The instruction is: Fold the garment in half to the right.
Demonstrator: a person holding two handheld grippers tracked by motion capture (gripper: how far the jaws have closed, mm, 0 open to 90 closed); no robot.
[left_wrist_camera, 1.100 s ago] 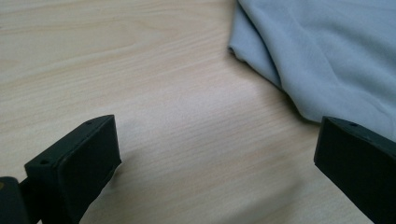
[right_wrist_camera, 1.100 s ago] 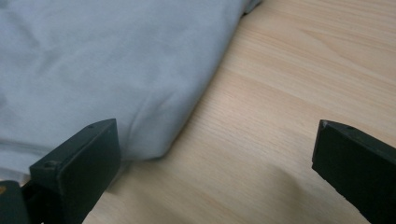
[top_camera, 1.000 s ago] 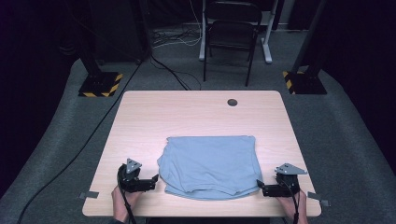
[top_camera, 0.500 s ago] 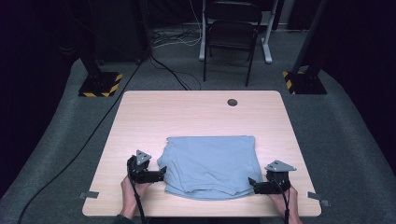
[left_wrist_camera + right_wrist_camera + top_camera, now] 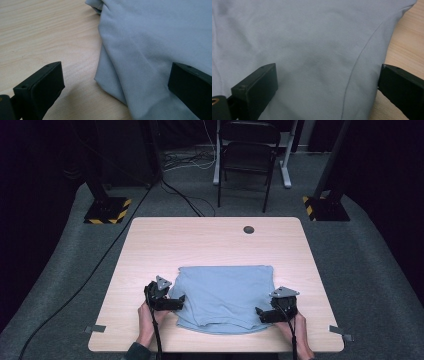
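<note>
A folded light-blue cloth (image 5: 222, 295) lies flat on the near half of the wooden table (image 5: 210, 245). My left gripper (image 5: 176, 301) is at the cloth's left edge, open. In the left gripper view its jaws stand wide apart, one over bare wood and one over the cloth (image 5: 155, 42), straddling the layered edge. My right gripper (image 5: 260, 312) is at the cloth's near right corner, open too. The right gripper view has the cloth (image 5: 312, 45) between the wide jaws, with the edge and bare wood near the right jaw.
A round dark grommet (image 5: 248, 229) sits near the table's far edge. Beyond the table stand a black chair (image 5: 247, 160) and two dark stands with striped bases (image 5: 107, 210) (image 5: 322, 207). Cables (image 5: 180, 195) cross the grey floor.
Both grippers have moved inward from beside the cloth; their jaws now reach over its left edge and near right corner. The cloth has not visibly moved.
</note>
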